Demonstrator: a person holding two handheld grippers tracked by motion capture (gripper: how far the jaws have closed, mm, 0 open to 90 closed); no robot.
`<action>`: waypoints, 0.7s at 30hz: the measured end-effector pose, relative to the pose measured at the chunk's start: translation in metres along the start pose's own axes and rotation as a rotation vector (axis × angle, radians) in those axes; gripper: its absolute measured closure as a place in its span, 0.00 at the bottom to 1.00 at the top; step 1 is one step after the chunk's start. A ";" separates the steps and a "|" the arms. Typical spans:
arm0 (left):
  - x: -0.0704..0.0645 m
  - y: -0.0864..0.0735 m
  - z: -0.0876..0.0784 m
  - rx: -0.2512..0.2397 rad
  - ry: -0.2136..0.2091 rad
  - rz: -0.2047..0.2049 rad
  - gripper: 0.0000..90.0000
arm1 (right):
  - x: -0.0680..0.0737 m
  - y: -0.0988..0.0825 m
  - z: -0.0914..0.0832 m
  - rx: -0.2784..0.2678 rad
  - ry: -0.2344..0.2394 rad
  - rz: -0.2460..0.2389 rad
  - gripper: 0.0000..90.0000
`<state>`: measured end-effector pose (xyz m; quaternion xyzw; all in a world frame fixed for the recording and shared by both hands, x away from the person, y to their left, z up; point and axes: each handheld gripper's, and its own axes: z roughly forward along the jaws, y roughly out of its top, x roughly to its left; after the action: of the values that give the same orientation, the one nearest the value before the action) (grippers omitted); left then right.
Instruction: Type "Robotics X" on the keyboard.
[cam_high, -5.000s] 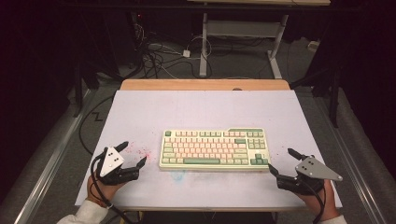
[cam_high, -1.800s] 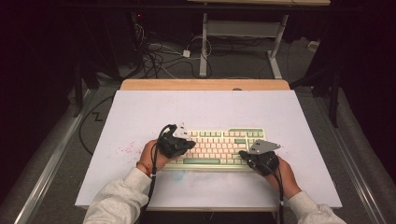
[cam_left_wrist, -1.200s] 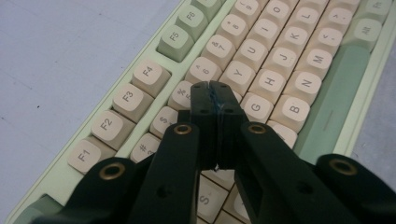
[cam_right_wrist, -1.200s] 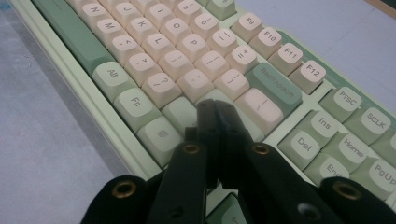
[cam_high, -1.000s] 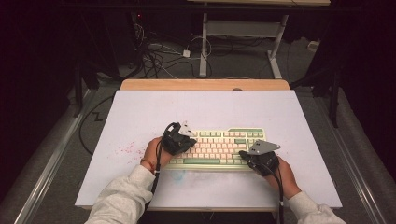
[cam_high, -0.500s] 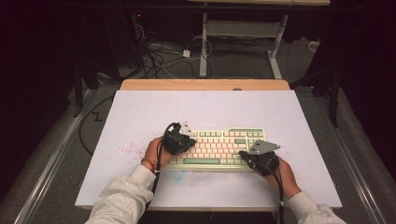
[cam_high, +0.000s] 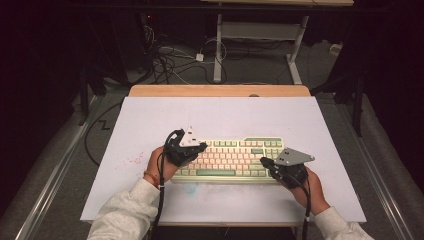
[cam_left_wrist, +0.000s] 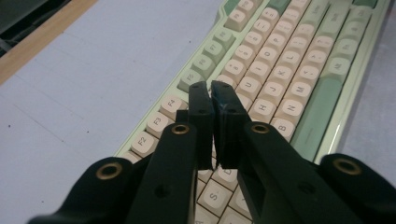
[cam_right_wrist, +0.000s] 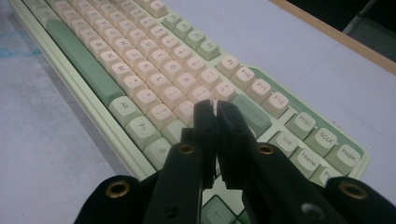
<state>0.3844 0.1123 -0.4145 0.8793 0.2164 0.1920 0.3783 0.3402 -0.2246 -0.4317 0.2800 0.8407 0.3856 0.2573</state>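
A green and cream keyboard (cam_high: 235, 157) lies flat on the white table cover, near the front edge. My left gripper (cam_high: 201, 147) hovers over the keyboard's left end, and its tips (cam_left_wrist: 211, 86) hang just above the upper letter rows. My right gripper (cam_high: 263, 161) hovers over the right end, with its tips (cam_right_wrist: 211, 103) above the keys beside the green Enter key. On both, the jaws have just eased apart a hair. Only a thin slit shows between them and nothing is in it. The keyboard (cam_left_wrist: 289, 70) (cam_right_wrist: 140, 60) runs diagonally in both gripper views.
The white cover (cam_high: 220, 115) has open room behind and to both sides of the keyboard. Faint pink marks (cam_high: 132, 160) lie at its left. A wooden strip (cam_high: 220, 90) borders the far edge. Cables and a desk frame (cam_high: 260, 30) lie on the floor beyond.
Five seconds ago both grippers stood open at the keyboard's two sides. They now hover shut over its ends. In the last half second the left one lifted slightly.
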 end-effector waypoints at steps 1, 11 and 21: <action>0.000 0.000 0.000 0.000 0.000 0.000 0.92 | 0.000 0.000 -0.001 0.002 0.002 0.000 0.97; -0.002 -0.016 -0.018 -0.083 0.049 0.028 0.53 | -0.004 0.001 -0.006 -0.013 0.005 0.011 0.98; -0.009 -0.050 -0.037 -0.124 0.176 0.021 0.22 | -0.004 0.006 -0.006 -0.023 0.009 0.007 1.00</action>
<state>0.3468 0.1599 -0.4299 0.8362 0.2273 0.2855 0.4093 0.3408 -0.2275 -0.4227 0.2784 0.8363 0.3974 0.2554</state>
